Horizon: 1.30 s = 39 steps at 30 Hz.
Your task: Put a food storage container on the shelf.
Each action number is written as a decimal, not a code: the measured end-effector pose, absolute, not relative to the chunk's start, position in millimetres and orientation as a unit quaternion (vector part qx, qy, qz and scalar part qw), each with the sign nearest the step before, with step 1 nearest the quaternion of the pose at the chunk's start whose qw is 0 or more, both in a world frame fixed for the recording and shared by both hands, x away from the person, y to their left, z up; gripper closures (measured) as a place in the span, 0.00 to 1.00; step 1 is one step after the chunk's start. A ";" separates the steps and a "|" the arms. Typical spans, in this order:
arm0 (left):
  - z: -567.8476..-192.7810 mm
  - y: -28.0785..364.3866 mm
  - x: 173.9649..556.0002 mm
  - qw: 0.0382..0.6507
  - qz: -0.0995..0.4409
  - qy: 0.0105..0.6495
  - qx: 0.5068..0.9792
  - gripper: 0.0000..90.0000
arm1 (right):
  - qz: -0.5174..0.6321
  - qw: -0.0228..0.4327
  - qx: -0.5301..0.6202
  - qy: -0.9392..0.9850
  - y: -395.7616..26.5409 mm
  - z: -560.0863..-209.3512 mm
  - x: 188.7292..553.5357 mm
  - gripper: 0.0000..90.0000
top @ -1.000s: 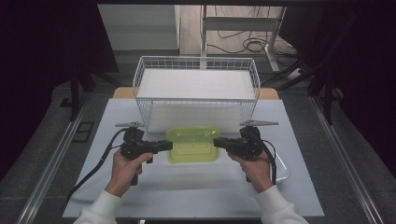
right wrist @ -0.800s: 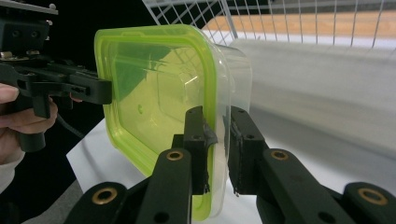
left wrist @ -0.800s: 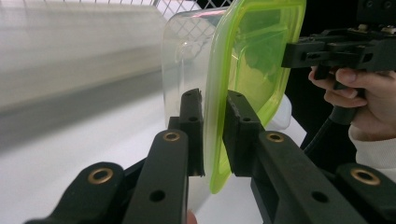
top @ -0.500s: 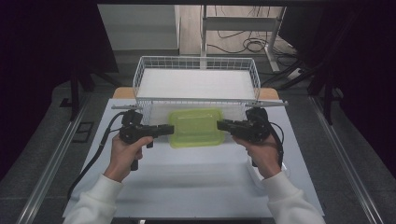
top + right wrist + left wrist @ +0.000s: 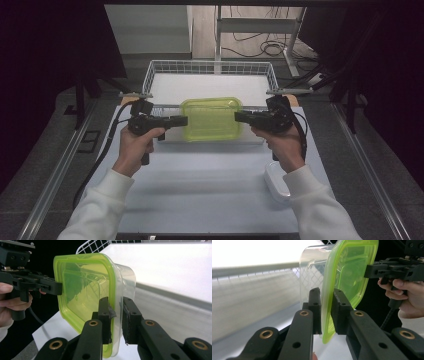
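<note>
A clear plastic container with a yellow-green lid (image 5: 211,119) hangs in the air, level, just in front of the wire basket's front rim. My left gripper (image 5: 184,120) is shut on its left rim and my right gripper (image 5: 237,117) is shut on its right rim. In the left gripper view the jaws of the left gripper (image 5: 326,291) pinch the green lid edge of the container (image 5: 347,270), and the right gripper (image 5: 368,270) grips the far side. In the right gripper view the right gripper (image 5: 115,300) clamps the rim of the container (image 5: 82,285), opposite the left gripper (image 5: 58,288).
A white wire basket (image 5: 150,80) with a white floor stands at the back of the table (image 5: 210,185). A white lidded box (image 5: 277,182) lies near the right edge, beside the right forearm. Cables trail from both grippers. Dark floor and metal rails flank the table.
Both hands have risen and moved away from the person, carrying the container from low over the table up to the basket's front rim. Both grips are unchanged.
</note>
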<state>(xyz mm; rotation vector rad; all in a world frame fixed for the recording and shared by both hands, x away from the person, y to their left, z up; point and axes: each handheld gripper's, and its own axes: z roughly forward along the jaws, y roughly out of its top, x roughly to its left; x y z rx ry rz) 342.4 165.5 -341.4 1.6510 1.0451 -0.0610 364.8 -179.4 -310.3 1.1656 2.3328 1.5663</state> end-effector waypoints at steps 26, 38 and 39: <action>-302.8 168.2 412.1 0.550 -0.025 0.446 0.706 0.89 | 0.524 0.029 0.401 0.751 -179.0 -281.0 434.4 0.87; -298.5 167.3 434.6 0.540 -0.036 0.455 0.707 0.89 | 0.519 0.005 0.416 0.746 -181.2 -281.1 458.2 0.87; -297.5 167.2 435.4 0.541 -0.037 0.455 0.706 0.89 | 0.519 0.004 0.417 0.746 -181.0 -281.1 459.8 0.87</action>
